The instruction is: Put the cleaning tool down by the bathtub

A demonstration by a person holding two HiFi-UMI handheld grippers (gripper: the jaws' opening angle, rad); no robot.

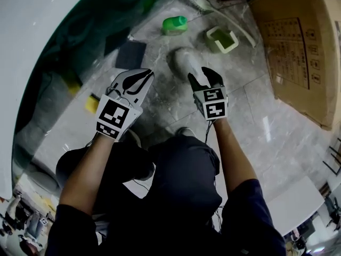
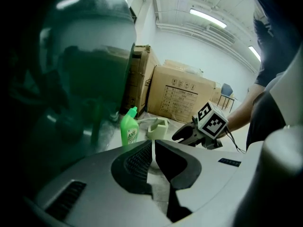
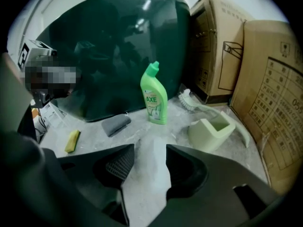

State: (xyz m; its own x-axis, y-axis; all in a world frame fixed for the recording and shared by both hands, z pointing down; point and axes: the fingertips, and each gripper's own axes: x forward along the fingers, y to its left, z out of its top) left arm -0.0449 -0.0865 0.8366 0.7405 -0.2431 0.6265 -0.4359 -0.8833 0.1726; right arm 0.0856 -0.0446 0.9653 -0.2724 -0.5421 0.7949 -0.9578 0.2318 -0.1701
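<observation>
1. Leftmost we see the dark green bathtub [image 1: 80, 31].
2. Our left gripper [image 1: 144, 76] is clenched on nothing.
3. Our right gripper [image 1: 203, 76] is released, empty.
4. The brush [image 3: 190, 100] lies on the floor [image 1: 250, 105] beside its holder [image 3: 208, 136], near the bathtub.

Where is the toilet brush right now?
Head view, upper right: the toilet brush lies on the floor by the pale green holder, between it and the cardboard box.

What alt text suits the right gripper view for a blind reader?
The right claw is open and empty above a marble floor. A green bottle stands upright before the dark bathtub, with a pale brush holder and a brush to its right, a grey cloth and yellow sponge to its left.
</observation>
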